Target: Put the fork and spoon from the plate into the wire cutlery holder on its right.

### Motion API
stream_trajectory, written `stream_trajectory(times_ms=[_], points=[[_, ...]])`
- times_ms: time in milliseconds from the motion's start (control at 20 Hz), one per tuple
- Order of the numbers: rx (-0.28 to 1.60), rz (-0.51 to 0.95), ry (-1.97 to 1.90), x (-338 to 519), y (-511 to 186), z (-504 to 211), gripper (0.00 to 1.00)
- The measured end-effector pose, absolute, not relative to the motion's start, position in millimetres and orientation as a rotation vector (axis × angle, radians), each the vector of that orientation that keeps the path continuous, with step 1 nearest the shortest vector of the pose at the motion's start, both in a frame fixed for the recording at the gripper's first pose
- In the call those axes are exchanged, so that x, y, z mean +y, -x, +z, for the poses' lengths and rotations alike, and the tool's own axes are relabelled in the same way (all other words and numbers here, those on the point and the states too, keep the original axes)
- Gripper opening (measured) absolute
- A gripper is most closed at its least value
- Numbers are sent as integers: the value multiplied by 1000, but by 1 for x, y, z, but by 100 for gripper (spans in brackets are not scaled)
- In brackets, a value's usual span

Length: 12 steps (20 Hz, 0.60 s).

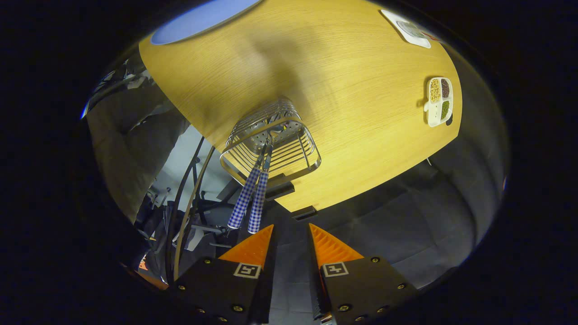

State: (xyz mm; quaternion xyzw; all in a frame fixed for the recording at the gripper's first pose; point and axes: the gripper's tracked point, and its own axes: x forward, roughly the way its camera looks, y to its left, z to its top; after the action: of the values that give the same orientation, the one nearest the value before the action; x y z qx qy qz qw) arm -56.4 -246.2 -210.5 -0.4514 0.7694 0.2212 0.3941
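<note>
Checked handles [248,203] are propped together in the wire holder [271,144], delivered; the claw [291,234] is held apart, empty.

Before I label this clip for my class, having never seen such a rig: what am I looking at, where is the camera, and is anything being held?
You look through a fisheye camera riding on a hand-held gripper that a person carries; there is no robot arm. Its two fingers point forward, apart, with nothing between them. Just ahead stands a silver wire cutlery holder near the edge of a light wooden table. Two pieces of cutlery with blue-and-white checked handles stand in it, leaning out toward the fingers; which is the fork or the spoon cannot be told. Beyond lie a blue round plate and a small white divided tray of beans.
</note>
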Motion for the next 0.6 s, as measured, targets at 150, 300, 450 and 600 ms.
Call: stream_trajectory(times_ms=[150,300,450,600], points=[[1921,497,1096,-252,60,-192,35],[1803,460,965,-232,67,-179,85],[1691,384,795,-213,87,-164,82],[1645,334,591,-187,123,-162,82]])
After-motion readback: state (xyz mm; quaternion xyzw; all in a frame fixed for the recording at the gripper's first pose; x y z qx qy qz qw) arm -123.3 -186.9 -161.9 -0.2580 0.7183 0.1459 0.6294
